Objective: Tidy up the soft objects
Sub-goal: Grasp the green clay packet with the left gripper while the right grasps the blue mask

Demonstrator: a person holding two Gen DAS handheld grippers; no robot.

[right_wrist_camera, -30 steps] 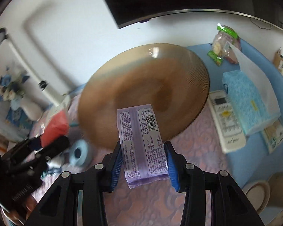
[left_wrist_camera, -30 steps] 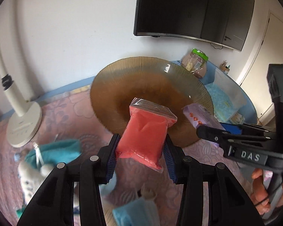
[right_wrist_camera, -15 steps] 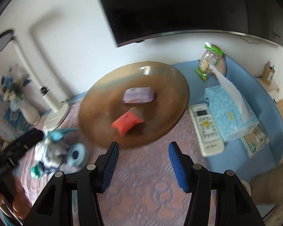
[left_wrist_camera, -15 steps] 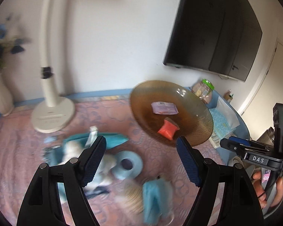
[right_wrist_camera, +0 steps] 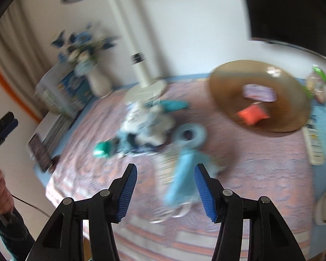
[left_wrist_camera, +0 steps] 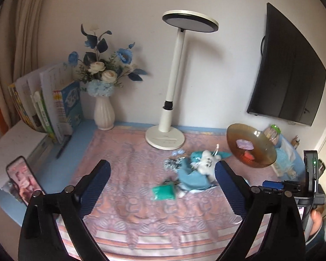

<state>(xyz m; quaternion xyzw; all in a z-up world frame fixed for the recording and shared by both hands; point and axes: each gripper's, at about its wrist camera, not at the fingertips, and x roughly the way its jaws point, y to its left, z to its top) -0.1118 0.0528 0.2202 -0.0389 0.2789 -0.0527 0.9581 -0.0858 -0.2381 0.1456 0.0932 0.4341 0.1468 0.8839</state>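
Both tools are empty. The left tool [left_wrist_camera: 162, 180] has just been spreading its jaws and stands wide open over the pink cloth [left_wrist_camera: 128, 169] on the tabletop, nothing between the pads. The right tool [right_wrist_camera: 165, 187] is part open, also holding nothing; a pale blue soft piece [right_wrist_camera: 182, 174] lies on the cloth beyond its gap, blurred.

The red pouch [right_wrist_camera: 252, 114] and purple pack [right_wrist_camera: 259, 91] already lie in the brown dish [right_wrist_camera: 228, 74] at far right. Left to sort is the heap in the middle: a white plush [left_wrist_camera: 207, 162] on blue fabric [left_wrist_camera: 191, 177], a green pouch [left_wrist_camera: 164, 192] just left of it, and a blue ring [right_wrist_camera: 190, 134].

These look light and limp; they should squash and sag. Pinching each across its thickest bunched middle seems safest, since a loose edge would likely slip. The green pouch looks slick, so grip it across its short width.
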